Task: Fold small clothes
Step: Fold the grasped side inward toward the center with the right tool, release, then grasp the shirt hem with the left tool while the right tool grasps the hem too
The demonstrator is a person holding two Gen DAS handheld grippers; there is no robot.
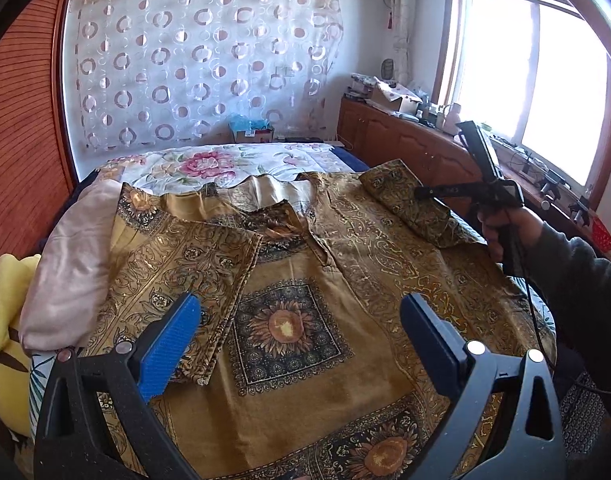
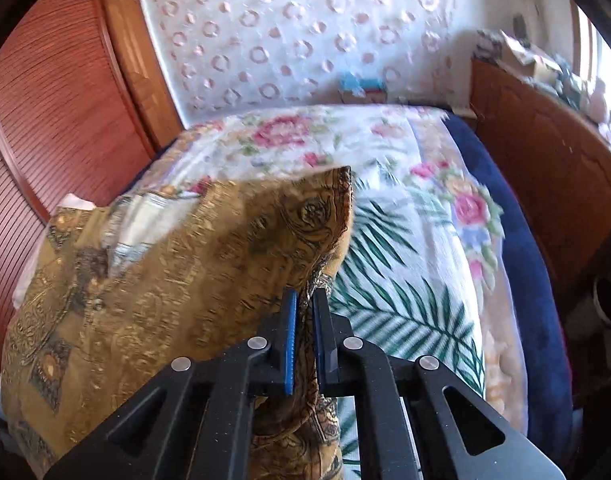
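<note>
A brown patterned shirt lies spread across the bed, front up, over a floral blanket. Its sleeve on the left side is folded inward across the chest, the cuff ending near the big sunflower square in the middle.

The left gripper hovers over the lower part of the shirt with its jaws spread wide and nothing between them; the blue pad of one finger sits above the folded sleeve's cuff.

The right gripper has its jaws pinched nearly together on a bunch of the shirt's cloth, at the other sleeve. From its own camera the cloth rises in a lifted peak above the blanket. In the left view this gripper stands at the far right edge of the bed, gripped by a hand in a dark sleeve.

A pale pink cloth lies beside the shirt on the left, touching its edge, with something yellow further out. A wooden cabinet runs along the window side.
</note>
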